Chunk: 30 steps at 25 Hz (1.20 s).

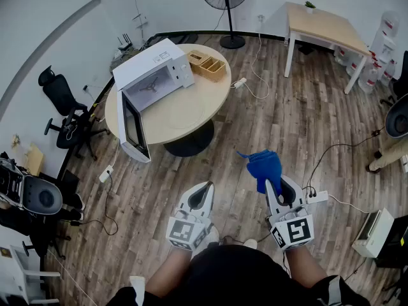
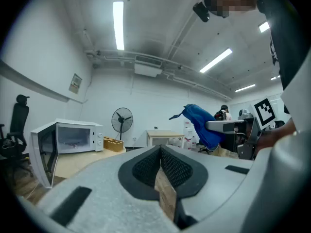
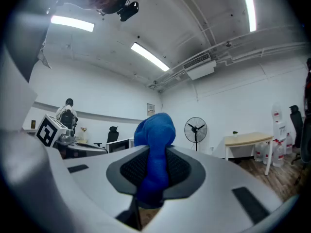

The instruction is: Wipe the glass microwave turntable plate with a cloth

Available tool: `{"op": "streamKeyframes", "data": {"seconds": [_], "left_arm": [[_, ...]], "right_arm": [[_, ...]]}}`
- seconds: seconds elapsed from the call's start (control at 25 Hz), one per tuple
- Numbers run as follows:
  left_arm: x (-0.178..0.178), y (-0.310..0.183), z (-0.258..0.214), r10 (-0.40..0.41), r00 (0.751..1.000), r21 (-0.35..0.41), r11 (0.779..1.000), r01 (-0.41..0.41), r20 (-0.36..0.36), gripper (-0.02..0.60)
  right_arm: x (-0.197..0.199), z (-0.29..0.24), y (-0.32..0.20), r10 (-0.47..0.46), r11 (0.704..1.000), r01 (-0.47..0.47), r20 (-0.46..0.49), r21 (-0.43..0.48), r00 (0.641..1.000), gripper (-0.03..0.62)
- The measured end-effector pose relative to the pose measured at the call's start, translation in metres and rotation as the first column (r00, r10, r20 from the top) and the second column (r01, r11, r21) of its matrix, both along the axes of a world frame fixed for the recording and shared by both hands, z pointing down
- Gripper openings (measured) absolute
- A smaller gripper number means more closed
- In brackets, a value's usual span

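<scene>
The right gripper [image 1: 276, 185] clamps a crumpled blue cloth [image 1: 263, 166]; the left gripper [image 1: 205, 187] is closed on nothing. The clear glass turntable plate [image 1: 185, 115] seems to lie on the round wooden table [image 1: 213, 101] (only a faint outline shows), well away from both grippers. Wiped without a steadying hold, it could slide. The white microwave's open door [image 1: 132, 129] juts out beside it.

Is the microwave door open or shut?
Open. The door is swung out from the microwave, and the inside shows.
</scene>
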<state>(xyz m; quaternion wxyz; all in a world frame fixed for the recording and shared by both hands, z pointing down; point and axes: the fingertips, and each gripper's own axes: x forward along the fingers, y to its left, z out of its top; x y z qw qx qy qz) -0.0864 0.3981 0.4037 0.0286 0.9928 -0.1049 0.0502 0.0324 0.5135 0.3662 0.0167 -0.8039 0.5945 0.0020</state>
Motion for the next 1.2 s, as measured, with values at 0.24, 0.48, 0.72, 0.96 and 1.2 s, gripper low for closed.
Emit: {"op": "streamKeyframes", "data": {"seconds": [0.24,0.48,0.72,0.96,1.2], "left_arm": [[0.003,-0.002,0.002,-0.015,1.0,-0.002,1.0,0.015,0.012,0.006],[0.001,-0.022,-0.006,-0.02,1.0,0.013,1.0,0.02,-0.002,0.006],[-0.007,-0.058,-0.012,-0.017,1.0,0.028,0.999,0.018,-0.013,0.006],[-0.02,-0.098,-0.008,0.002,1.0,0.015,1.0,-0.002,-0.016,0.006],[-0.041,-0.144,-0.002,0.016,1.0,0.018,1.0,-0.016,-0.018,0.006]], "right_arm": [[0.0,0.0,-0.002,-0.011,1.0,0.011,-0.016,-0.009,1.0,0.072],[-0.001,-0.004,-0.022,-0.004,1.0,0.003,-0.032,-0.017,0.999,0.072],[-0.009,-0.01,-0.058,0.0,1.0,0.001,-0.029,0.012,1.0,0.081],[-0.027,-0.01,-0.106,-0.017,1.0,0.017,-0.014,0.01,1.0,0.081],[-0.048,-0.002,-0.152,-0.012,1.0,0.012,-0.021,-0.014,1.0,0.081]]}}
